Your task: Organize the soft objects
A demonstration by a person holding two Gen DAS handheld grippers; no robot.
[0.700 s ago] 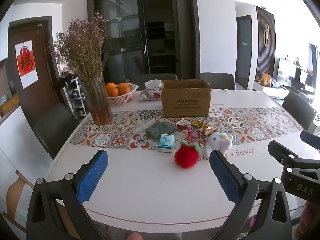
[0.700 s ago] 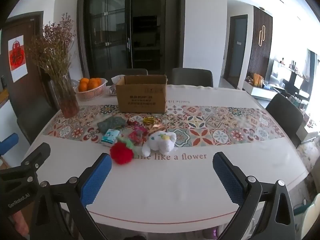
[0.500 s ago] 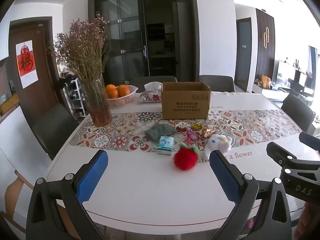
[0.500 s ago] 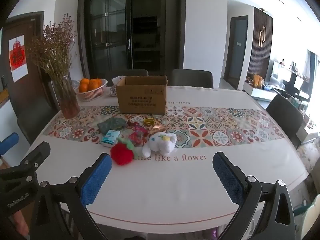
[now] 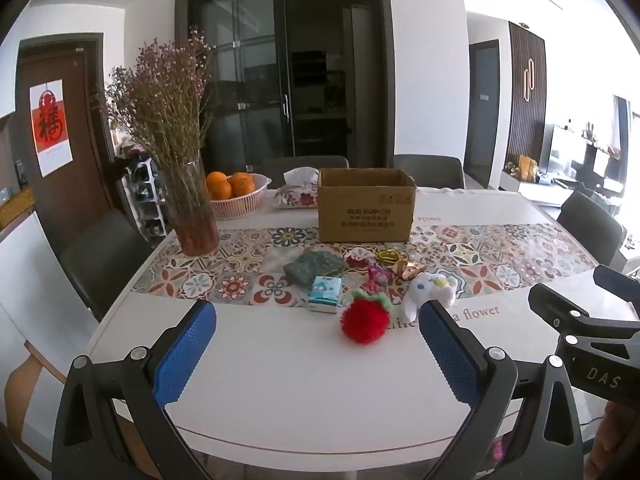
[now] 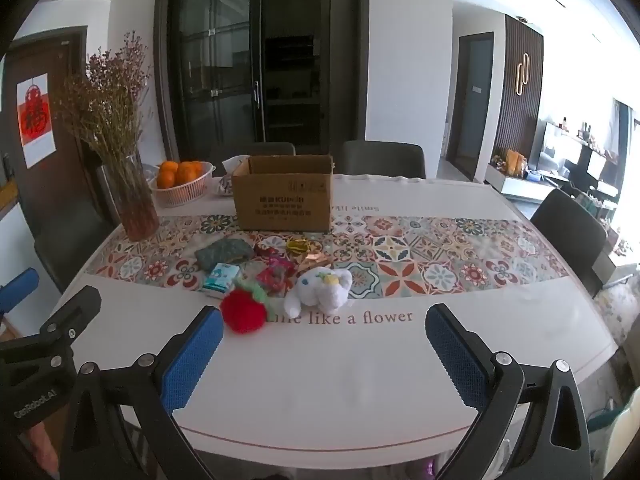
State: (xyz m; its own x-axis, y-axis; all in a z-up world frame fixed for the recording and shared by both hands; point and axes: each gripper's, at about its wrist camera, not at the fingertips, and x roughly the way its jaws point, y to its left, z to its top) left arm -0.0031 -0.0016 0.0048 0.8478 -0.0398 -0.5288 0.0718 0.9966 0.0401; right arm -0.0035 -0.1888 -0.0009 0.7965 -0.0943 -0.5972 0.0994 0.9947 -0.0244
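Both the left gripper (image 5: 316, 344) and right gripper (image 6: 324, 348) hang spread wide and empty above the table's (image 6: 360, 380) near edge, apparently poised to move 2 soft toys, a red strawberry (image 6: 243, 313) and white plush (image 6: 320, 290), into the open box (image 6: 285, 196) behind.

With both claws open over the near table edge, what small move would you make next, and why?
Probably ease the right claw forward toward the white plush. Both claws are open and empty, the left claw included. The plush and the red pompom lie nearest, loose on the table, ahead of the open box.
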